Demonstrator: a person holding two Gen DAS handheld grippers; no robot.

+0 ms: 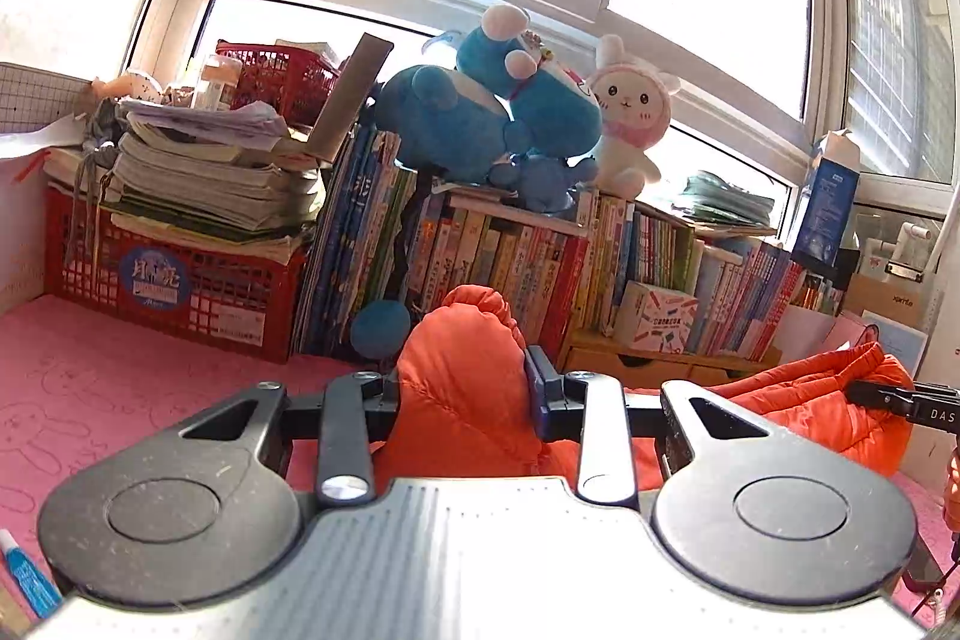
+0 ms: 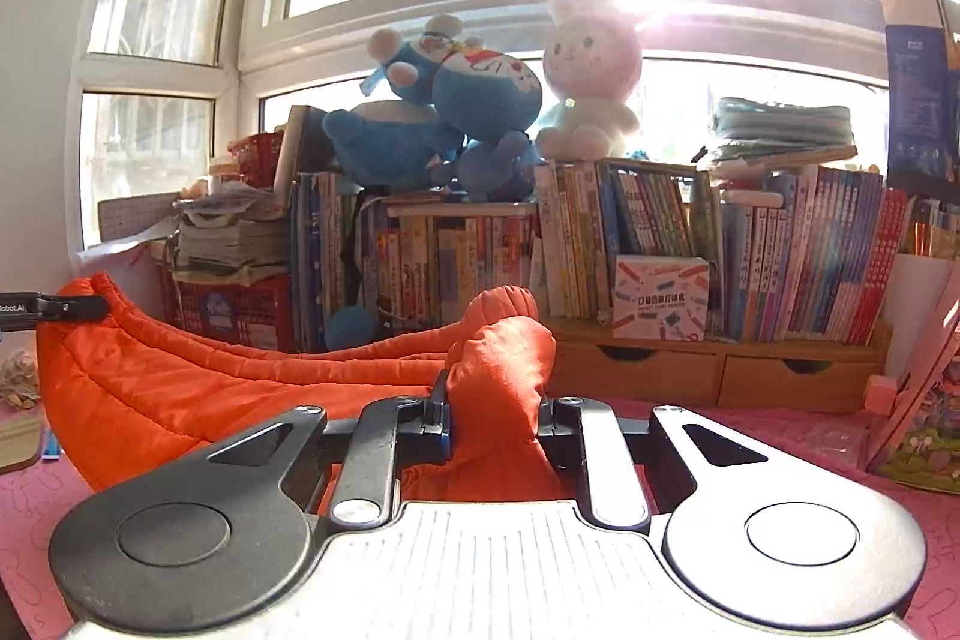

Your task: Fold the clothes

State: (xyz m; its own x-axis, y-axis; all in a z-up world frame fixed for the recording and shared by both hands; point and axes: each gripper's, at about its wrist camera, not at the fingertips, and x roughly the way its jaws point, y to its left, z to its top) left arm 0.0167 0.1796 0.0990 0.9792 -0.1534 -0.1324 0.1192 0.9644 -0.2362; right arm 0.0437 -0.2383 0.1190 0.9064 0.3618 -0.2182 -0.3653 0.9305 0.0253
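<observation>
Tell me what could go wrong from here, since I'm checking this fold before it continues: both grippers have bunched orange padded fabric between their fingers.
1. The orange jacket is puffy and slick-looking; the left gripper and right gripper each pinch only a bunched wad, so a corner may slip free.
2. Fabric sags between the two grips, so the fold could land uneven.
3. The box and books stand just behind; a swinging garment might knock them.

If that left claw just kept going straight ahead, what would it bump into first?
Holding the orange jacket, the left claw points at the row of books behind it. Probably those first, below the blue plush; depth is hard to judge.
</observation>
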